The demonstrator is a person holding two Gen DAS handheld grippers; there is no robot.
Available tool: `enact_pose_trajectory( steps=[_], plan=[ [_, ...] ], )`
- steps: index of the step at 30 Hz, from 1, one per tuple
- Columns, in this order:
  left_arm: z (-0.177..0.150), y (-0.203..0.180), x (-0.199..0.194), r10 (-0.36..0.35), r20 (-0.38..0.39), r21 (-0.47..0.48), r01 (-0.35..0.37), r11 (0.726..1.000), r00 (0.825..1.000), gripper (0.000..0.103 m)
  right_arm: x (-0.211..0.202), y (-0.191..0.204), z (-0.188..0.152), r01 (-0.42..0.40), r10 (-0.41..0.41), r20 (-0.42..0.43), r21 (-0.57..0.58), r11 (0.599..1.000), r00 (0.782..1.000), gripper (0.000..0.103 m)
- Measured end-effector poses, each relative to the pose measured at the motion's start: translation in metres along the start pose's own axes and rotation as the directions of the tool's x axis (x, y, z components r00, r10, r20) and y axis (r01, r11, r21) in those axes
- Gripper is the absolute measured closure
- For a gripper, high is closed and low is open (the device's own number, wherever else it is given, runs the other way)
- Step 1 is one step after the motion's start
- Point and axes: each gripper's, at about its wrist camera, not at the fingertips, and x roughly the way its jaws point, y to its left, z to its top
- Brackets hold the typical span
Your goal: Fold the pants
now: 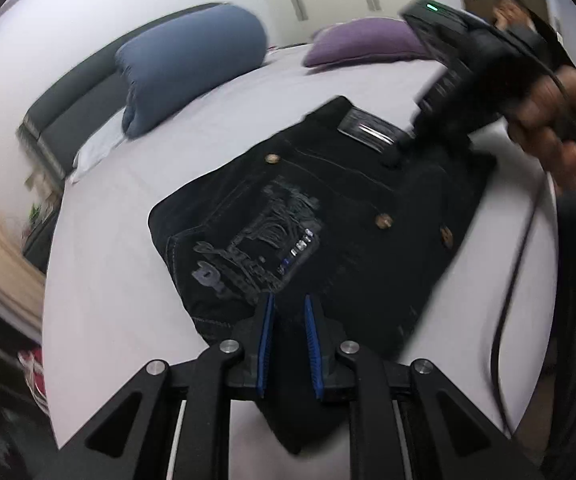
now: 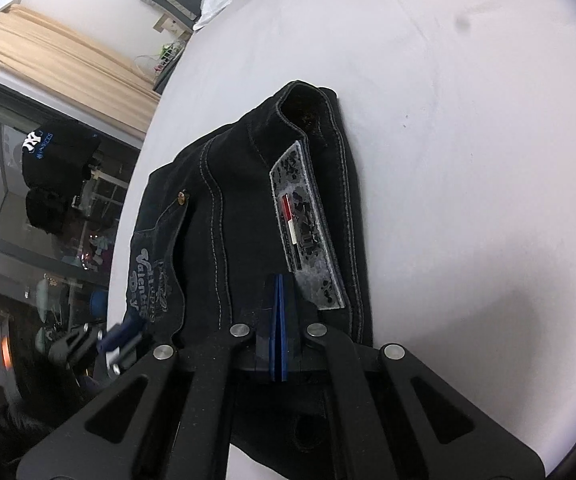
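Black jeans (image 1: 328, 208) lie folded into a compact bundle on the bed, with brass rivets and grey embroidery on top. My left gripper (image 1: 288, 300) sits at the bundle's near edge, and dark denim fills the gap between its blue pads and hangs below them. In the right wrist view the jeans (image 2: 228, 220) show a grey waistband patch (image 2: 308, 232). My right gripper (image 2: 279, 278) has its pads pressed together with no cloth showing between them, tips resting on the denim beside the patch. From the left wrist view the right gripper (image 1: 392, 156) touches down at the waistband, held by a hand (image 1: 548, 136).
The pale bed sheet (image 1: 108, 240) spreads around the jeans. A blue bolster (image 1: 192, 64) and a purple pillow (image 1: 364, 42) lie by the dark headboard (image 1: 72, 96). A black cable (image 1: 516, 272) hangs at the right. Beyond the bed edge are a beige curtain (image 2: 60, 64) and shelves holding a black cap (image 2: 56, 148).
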Motion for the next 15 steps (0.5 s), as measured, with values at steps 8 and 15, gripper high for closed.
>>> enact_pose_trajectory(
  steps=[8,15],
  plan=[
    [0.009,0.085,-0.034,-0.07,0.121,-0.347,0.108,0.932,0.99,0.022,-0.053,0.036,0.0,-0.206,0.215,0.101,-0.093,0.974,0.971,0.096],
    [0.02,0.1,0.057,-0.656,0.144,-0.577,0.601,0.553,0.741,0.039,0.022,0.01,0.001,-0.278,0.28,-0.161,0.034,0.96,0.946,0.102]
  ],
)
